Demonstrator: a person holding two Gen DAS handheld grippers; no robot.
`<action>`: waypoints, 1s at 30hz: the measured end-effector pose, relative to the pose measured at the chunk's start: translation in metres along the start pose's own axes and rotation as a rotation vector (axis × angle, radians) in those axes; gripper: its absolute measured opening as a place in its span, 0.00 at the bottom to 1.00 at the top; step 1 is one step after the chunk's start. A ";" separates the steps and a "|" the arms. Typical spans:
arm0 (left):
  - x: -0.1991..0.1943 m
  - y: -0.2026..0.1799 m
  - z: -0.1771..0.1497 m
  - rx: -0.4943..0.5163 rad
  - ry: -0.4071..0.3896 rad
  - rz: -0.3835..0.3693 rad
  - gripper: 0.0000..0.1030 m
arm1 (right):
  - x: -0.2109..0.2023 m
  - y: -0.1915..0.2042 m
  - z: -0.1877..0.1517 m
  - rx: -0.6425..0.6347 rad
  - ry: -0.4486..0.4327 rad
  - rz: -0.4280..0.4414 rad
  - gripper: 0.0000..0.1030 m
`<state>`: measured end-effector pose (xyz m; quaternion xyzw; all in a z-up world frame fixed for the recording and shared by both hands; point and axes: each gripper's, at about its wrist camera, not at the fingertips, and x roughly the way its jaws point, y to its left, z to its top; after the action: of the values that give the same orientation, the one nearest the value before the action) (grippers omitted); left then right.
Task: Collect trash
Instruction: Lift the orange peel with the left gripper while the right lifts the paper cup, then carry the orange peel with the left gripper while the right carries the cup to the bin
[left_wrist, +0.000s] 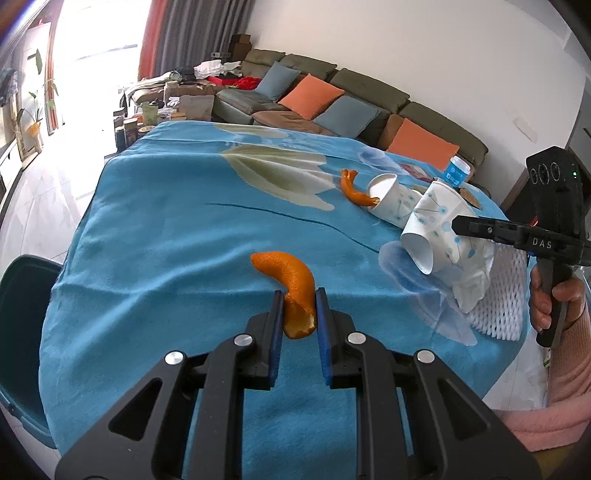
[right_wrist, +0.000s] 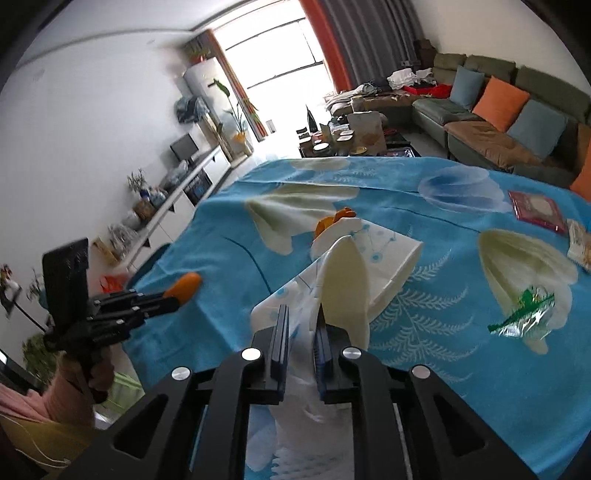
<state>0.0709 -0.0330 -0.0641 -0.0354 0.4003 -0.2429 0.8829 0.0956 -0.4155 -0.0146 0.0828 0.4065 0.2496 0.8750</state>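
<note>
My left gripper (left_wrist: 299, 301) is shut on a curved orange peel (left_wrist: 291, 280), held just above the blue floral tablecloth (left_wrist: 166, 221); it also shows in the right wrist view (right_wrist: 184, 286). My right gripper (right_wrist: 301, 314) is shut on a squashed white paper cup (right_wrist: 345, 288) with blue print, also seen in the left wrist view (left_wrist: 432, 230). A second paper cup (left_wrist: 388, 197) lies on its side with another orange peel (left_wrist: 352, 188) at its mouth. White tissue (left_wrist: 472, 280) and white foam netting (left_wrist: 502, 291) lie under the held cup.
A dark teal bin (left_wrist: 18, 332) stands at the table's left edge. A red packet (right_wrist: 537, 210), a snack packet (right_wrist: 580, 245) and a green-printed clear wrapper (right_wrist: 524, 310) lie on the cloth. A blue-capped container (left_wrist: 458, 171) sits at the far edge. A sofa (left_wrist: 332, 99) stands behind.
</note>
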 end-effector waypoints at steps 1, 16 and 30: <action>-0.001 0.001 -0.001 -0.001 -0.001 0.002 0.17 | 0.000 0.003 0.002 -0.024 0.006 -0.020 0.12; -0.006 0.010 -0.009 -0.031 -0.007 0.011 0.17 | 0.011 0.036 0.011 -0.225 0.136 -0.107 0.07; -0.036 0.017 -0.015 -0.014 -0.055 0.047 0.16 | 0.006 0.087 0.012 -0.194 0.018 0.056 0.04</action>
<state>0.0466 0.0000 -0.0540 -0.0390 0.3782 -0.2181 0.8988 0.0762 -0.3369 0.0197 0.0067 0.3856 0.3127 0.8680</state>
